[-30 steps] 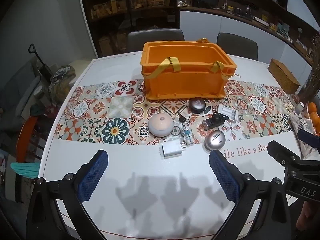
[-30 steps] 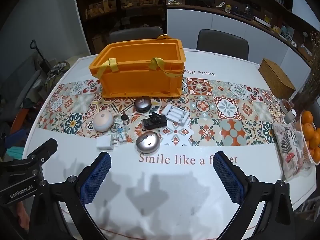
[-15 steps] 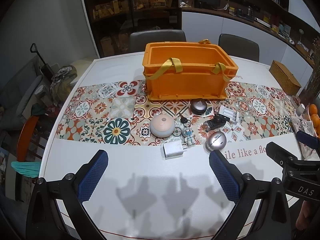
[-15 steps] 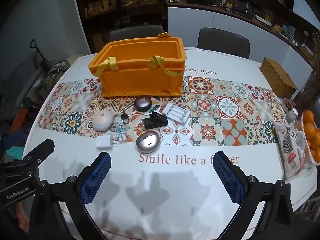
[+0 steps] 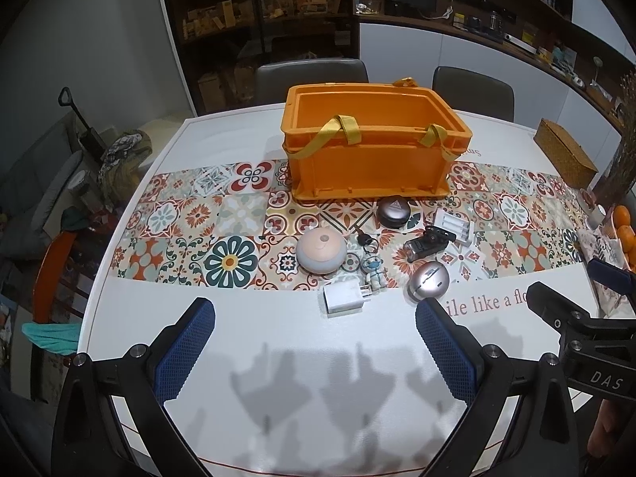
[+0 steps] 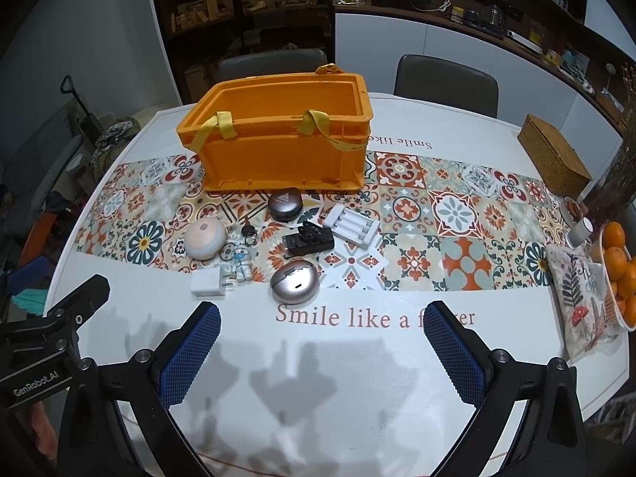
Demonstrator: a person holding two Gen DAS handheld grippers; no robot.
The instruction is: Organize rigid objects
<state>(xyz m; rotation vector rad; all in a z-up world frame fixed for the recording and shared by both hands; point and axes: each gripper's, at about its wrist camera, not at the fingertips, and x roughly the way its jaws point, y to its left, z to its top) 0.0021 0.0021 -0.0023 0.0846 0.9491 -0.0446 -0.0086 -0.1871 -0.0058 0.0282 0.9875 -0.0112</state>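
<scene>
1. Left wrist view: our left gripper (image 5: 314, 342) hung low over the bare white front of the table (image 5: 278, 377), its blue-padded tongs spread wide with nothing between them.
2. In the right wrist view, our right gripper (image 6: 322, 349) was the same: tongs spread, empty, above the printed lettering.
3. The things to organize lay in a loose cluster on the tiled runner (image 5: 179, 234), in front of the orange crate (image 5: 369, 159) and well ahead of both grippers.
4. Nearest us were a white charger (image 5: 342, 297) and a silver oval case (image 5: 428, 281). We judged the case smooth and likely to slip; a hold across its narrow sides seemed safest.
5. The charger looked light and stiff, with flat faces that suit the pads.
6. Just beyond sat a small figure keychain (image 5: 373, 272), a round dome gadget (image 5: 321, 250), a black device (image 5: 427, 243), a dark round case (image 5: 392, 211) and a white battery holder (image 5: 453, 227).
7. We judged them all hard and light. The dome looked wide for the tongs, and the keychain would dangle.
8. The crate stood upright with yellow straps hanging over its near wall. As much of its inside as we could see held nothing.
9. A woven box (image 6: 552, 155) sat closed at the far right; we could not see inside it.
</scene>
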